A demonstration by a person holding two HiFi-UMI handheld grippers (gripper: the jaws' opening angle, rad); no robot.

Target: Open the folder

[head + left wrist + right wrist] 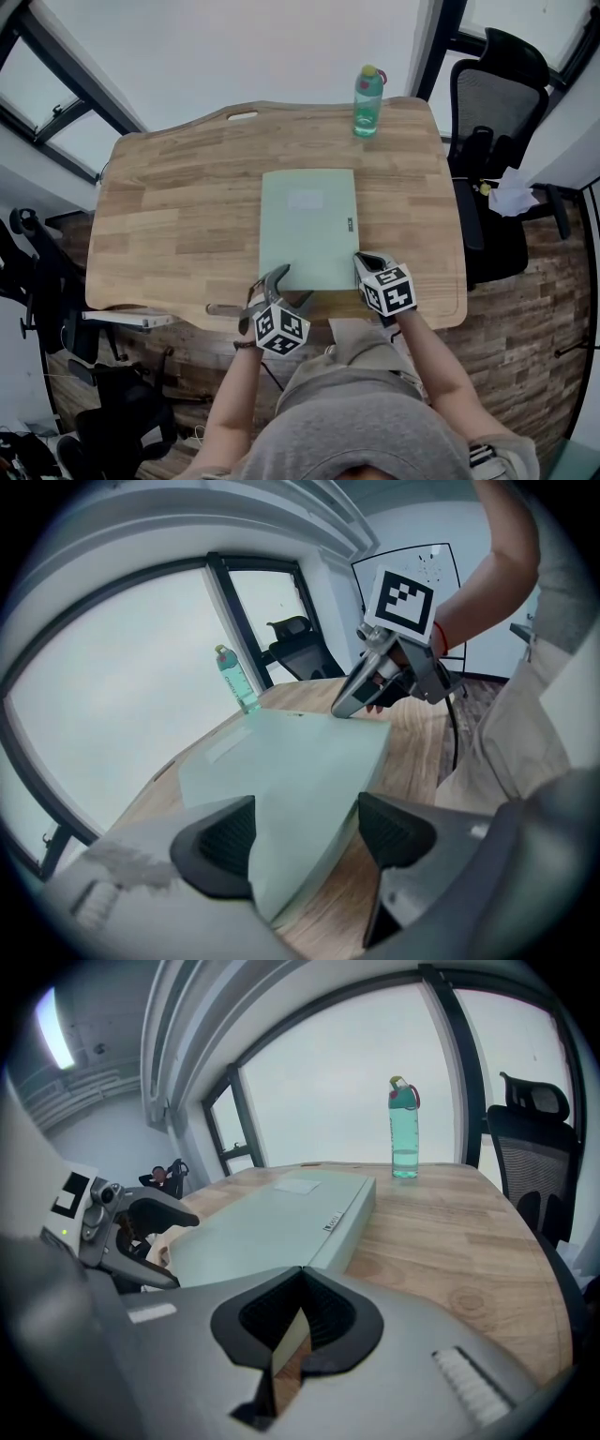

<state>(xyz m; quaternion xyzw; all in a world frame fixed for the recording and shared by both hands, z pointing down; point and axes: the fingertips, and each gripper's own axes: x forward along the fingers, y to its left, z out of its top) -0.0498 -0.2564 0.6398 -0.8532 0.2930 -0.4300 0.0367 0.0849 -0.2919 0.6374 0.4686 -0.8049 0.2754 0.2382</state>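
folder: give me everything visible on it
The folder is a pale green, flat rectangle, plastic by its look, with some thickness at the side. A pale label sits on its cover and a small dark tag on its right edge. It lies closed and flat on the wooden table, long side running away from the person. The right tool is shut on its near right corner; the left tool is open around the near left corner.
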